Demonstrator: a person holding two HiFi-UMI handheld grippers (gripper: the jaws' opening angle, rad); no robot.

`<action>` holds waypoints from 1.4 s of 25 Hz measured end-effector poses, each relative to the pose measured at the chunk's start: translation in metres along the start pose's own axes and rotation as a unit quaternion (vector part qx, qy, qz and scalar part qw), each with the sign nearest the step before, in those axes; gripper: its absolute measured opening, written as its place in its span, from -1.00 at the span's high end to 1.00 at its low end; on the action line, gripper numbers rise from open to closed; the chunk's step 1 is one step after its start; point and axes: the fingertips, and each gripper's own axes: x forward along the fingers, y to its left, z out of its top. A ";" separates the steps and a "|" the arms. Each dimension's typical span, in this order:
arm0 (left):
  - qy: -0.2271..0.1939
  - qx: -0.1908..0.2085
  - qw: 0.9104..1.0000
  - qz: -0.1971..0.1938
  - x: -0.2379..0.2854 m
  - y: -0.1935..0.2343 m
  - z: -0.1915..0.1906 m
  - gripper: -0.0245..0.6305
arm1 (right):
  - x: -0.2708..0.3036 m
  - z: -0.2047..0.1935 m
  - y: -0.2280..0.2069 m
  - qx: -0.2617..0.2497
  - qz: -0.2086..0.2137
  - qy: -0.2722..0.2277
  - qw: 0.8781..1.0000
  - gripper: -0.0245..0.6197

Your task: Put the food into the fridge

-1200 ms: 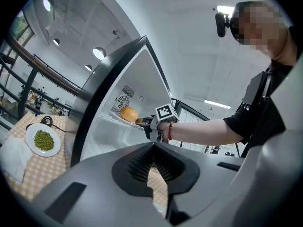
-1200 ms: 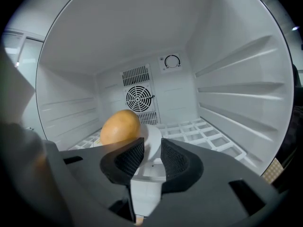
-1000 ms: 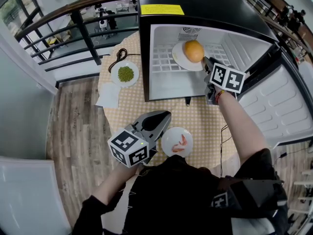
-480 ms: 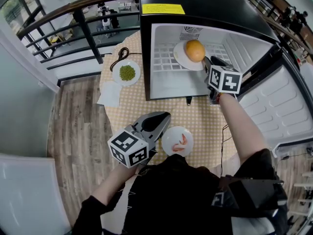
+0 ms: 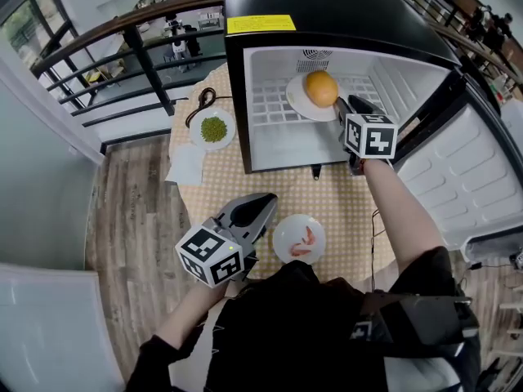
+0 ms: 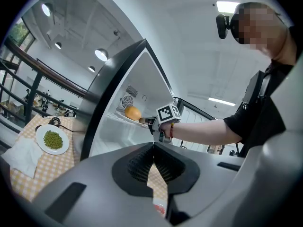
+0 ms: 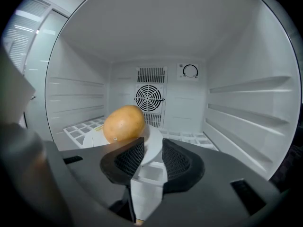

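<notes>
A round orange-yellow fruit [image 5: 321,88] [image 7: 124,123] lies on a white plate [image 5: 298,100] [image 7: 154,141]. The plate rests on the grid shelf inside the open black fridge [image 5: 261,141]. My right gripper [image 5: 341,109] [image 7: 152,148] reaches into the fridge mouth just right of the plate. Its jaws stand apart, with the plate's rim showing just beyond the gap. My left gripper [image 5: 265,205] [image 6: 152,148] hovers over the table's near side, shut and empty. To its right is a plate of shrimp [image 5: 299,238]. A plate of green beans [image 5: 213,129] [image 6: 53,139] sits left of the fridge.
The fridge door [image 5: 474,178] swings open to the right. A white napkin [image 5: 188,164] and a black cable [image 5: 200,103] lie on the checked tablecloth left of the fridge. A dark railing [image 5: 131,39] runs behind the table.
The fruit plate stays on the fridge shelf with my right gripper still beside it. My left gripper has drifted slightly left over the table.
</notes>
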 end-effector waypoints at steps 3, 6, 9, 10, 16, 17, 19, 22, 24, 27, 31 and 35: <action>-0.004 -0.003 1.000 0.007 -0.005 0.003 0.001 0.88 | -0.002 0.001 -0.001 0.008 0.003 -0.012 1.000 0.55; -0.004 -0.002 1.000 0.008 -0.008 0.000 0.002 0.88 | -0.011 0.005 -0.004 0.029 -0.001 -0.042 0.999 0.55; -0.001 0.002 1.000 0.006 -0.010 -0.005 0.003 0.88 | -0.021 0.008 -0.009 0.024 -0.013 -0.057 0.998 0.55; -0.001 0.004 1.000 0.007 -0.011 -0.006 0.004 0.88 | -0.024 0.008 -0.009 0.019 -0.017 -0.061 0.998 0.55; -0.002 0.018 1.000 0.005 -0.018 -0.017 0.011 0.88 | -0.053 0.018 -0.007 0.012 -0.029 -0.110 0.993 0.86; -0.002 0.021 1.000 0.004 -0.019 -0.020 0.012 0.88 | -0.059 0.019 -0.006 0.019 -0.026 -0.116 0.993 0.87; -0.003 0.027 1.000 0.003 -0.022 -0.026 0.014 0.88 | -0.073 0.017 -0.001 0.040 -0.015 -0.121 0.992 0.88; -0.002 0.036 0.999 -0.002 -0.024 -0.037 0.015 0.88 | -0.095 0.007 0.009 0.078 0.008 -0.111 0.991 0.88; -0.001 0.039 0.999 -0.008 -0.026 -0.047 0.014 0.88 | -0.111 -0.005 0.020 0.115 0.033 -0.103 0.987 0.88; 0.003 0.045 0.999 -0.024 -0.030 -0.067 0.010 0.88 | -0.134 -0.026 0.040 0.169 0.071 -0.086 0.979 0.88; 0.007 0.054 0.997 -0.048 -0.037 -0.095 0.004 0.88 | -0.163 -0.063 0.070 0.193 0.096 -0.044 0.975 0.88; 0.013 0.055 0.996 -0.063 -0.052 -0.118 -0.008 0.88 | -0.206 -0.100 0.105 0.209 0.134 -0.018 0.968 0.88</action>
